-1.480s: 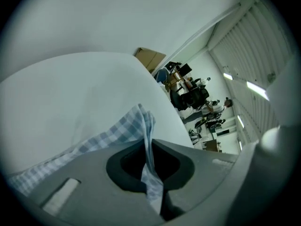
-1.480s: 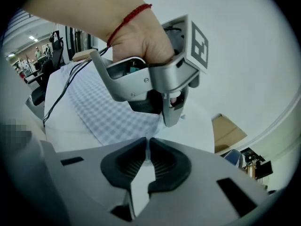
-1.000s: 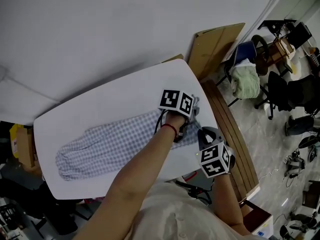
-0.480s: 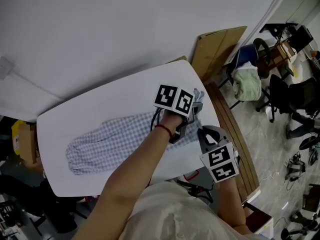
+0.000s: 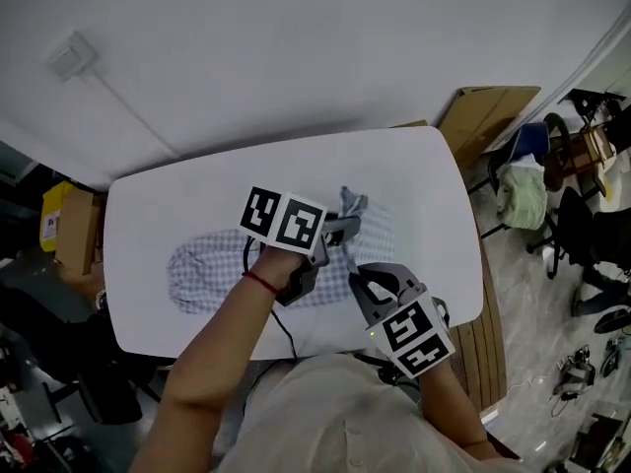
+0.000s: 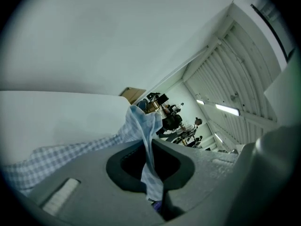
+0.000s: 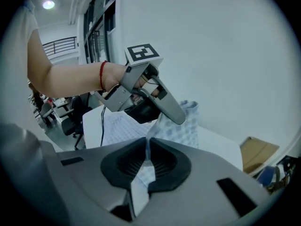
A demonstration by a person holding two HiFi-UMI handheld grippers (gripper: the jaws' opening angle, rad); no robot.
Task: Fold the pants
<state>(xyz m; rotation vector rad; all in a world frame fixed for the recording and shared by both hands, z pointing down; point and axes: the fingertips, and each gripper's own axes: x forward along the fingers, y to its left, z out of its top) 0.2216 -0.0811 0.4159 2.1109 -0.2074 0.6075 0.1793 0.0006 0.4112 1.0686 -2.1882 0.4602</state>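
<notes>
The blue-and-white checked pants [image 5: 212,269] lie lengthwise on the white table [image 5: 158,200]. Their right end is lifted off the top and hangs between my two grippers. My left gripper [image 5: 345,228] is shut on the far corner of that end; the fabric [image 6: 141,124] runs up between its jaws. The right gripper [image 5: 361,284] is shut on the near corner, and a strip of cloth [image 7: 181,124] is pinched at its jaw tips [image 7: 146,147]. In the right gripper view the left gripper [image 7: 175,117] shows just ahead, held by a hand with a red wristband.
The table's right edge [image 5: 463,215] has a wooden bench [image 5: 493,338] beside it. Leaning cardboard [image 5: 488,116] and a chair with a green cloth [image 5: 523,197] stand at the far right. A yellow box [image 5: 54,215] sits left of the table. A wall runs behind.
Both grippers have risen and carried the pants' right end leftward over the table, away from its right edge. The lifted end now hangs over the middle of the garment.
</notes>
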